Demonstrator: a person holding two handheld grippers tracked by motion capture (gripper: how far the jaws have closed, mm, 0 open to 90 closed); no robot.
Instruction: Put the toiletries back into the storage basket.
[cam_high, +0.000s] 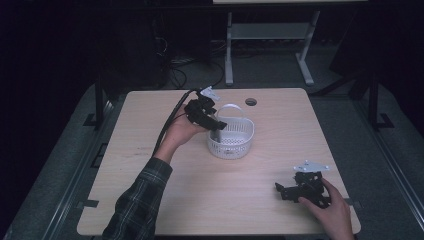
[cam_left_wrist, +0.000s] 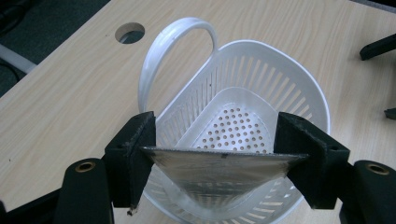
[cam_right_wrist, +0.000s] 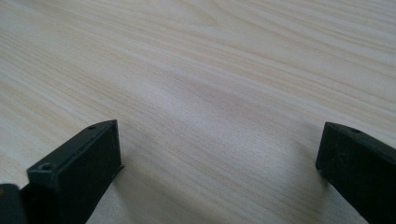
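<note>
One bench (cam_high: 150, 175) of pale wood carries the work, with a round hole (cam_high: 251, 102) near its far edge. A white slotted basket (cam_high: 242, 136) stands on it, about mid-width and toward the far side; its looped handle (cam_high: 231, 107) stands upright at the far rim, and its floor is perforated. The left tongs (cam_high: 216, 125), held in the person's left hand (cam_high: 181, 133) with a plaid sleeve (cam_high: 140, 205) behind it, are poised over the near-left rim of the basket. In the left gripper view those tongs (cam_left_wrist: 219, 156) are clamped on a thin grey sheet (cam_left_wrist: 219, 170), its top edge stretched straight between the jaws and its lower part tapering down inside the basket (cam_left_wrist: 299, 93); whether the sheet touches the basket wall cannot be told. The right tongs (cam_high: 281, 190) lie low at the near-right part of the bench, well apart from the basket, gripped by the right hand (cam_high: 332, 212), with a grey plate (cam_high: 311, 166) on top. In the right gripper view those tongs (cam_right_wrist: 219, 154) stand wide apart with nothing between them, just above bare bench (cam_right_wrist: 210, 70).
</note>
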